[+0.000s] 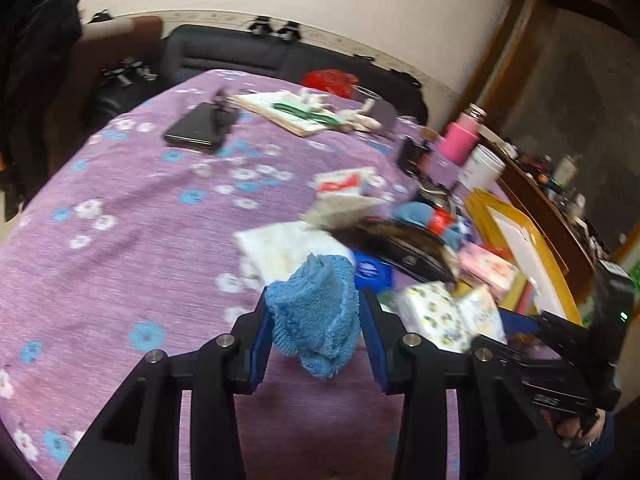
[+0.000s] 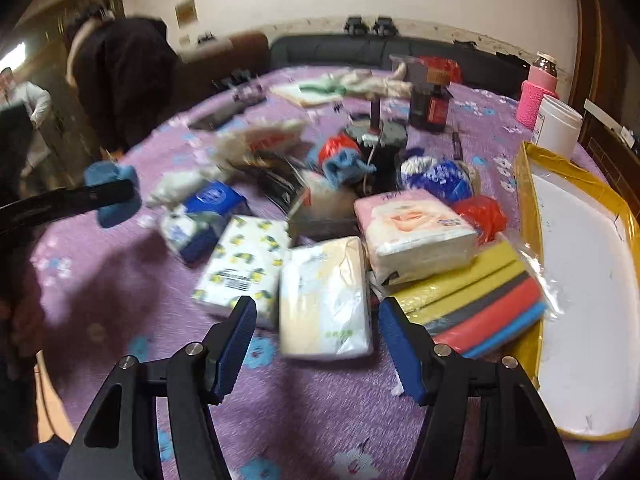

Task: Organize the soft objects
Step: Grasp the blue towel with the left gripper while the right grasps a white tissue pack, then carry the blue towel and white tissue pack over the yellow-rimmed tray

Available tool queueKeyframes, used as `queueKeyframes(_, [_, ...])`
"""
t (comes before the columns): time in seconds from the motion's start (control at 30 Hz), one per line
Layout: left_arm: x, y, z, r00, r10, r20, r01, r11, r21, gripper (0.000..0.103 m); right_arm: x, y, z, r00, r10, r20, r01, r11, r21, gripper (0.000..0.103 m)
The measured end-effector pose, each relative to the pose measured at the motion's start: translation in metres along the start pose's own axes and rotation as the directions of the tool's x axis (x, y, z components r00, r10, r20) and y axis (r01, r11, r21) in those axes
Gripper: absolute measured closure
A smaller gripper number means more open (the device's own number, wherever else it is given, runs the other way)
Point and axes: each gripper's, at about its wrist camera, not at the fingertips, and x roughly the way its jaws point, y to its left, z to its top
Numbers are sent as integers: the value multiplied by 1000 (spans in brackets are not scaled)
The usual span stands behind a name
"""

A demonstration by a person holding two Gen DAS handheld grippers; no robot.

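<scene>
purple floral tablecloth point(image 1: 120, 208); fluffy blue cloth point(image 1: 316, 316) bunched between left jaws.

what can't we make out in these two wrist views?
- Left wrist view: the blue cloth held in the left gripper hides the tablecloth directly below it.
- Left wrist view: motion blur smears the tissue packs' print.
- Right wrist view: the right gripper is open above the cream tissue pack; contact can't be judged.
- Right wrist view: the label on the dark bottle is too small and blurred.
</scene>
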Motion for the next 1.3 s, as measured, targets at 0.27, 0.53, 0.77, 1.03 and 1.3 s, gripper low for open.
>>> queueKeyframes(0.27, [16,-18,-13,999,-35,-24,36,998,52,63,0,-1,-3,999,30,21,-30,999,11,51])
queueKeyframes(0.53, [14,-19,-12,1000,-28,-3,29,998,64,63,4,-13,-5,997,82,7,-82,994,65,47])
queueKeyframes(0.77, [10,-20,-14,1000,-10,20,9,998,64,63,-4,-21,-7,987,144,67,-151,983,107,78])
queueKeyframes(1.03, [7,-19,-13,999,11,34,-13,998,57,63,-18,-34,-11,969,190,157,-214,964,158,78])
queueKeyframes(1.3, [8,-19,-13,999,8,33,-10,998,58,63,-24,-29,-13,975,143,171,-167,977,132,78])
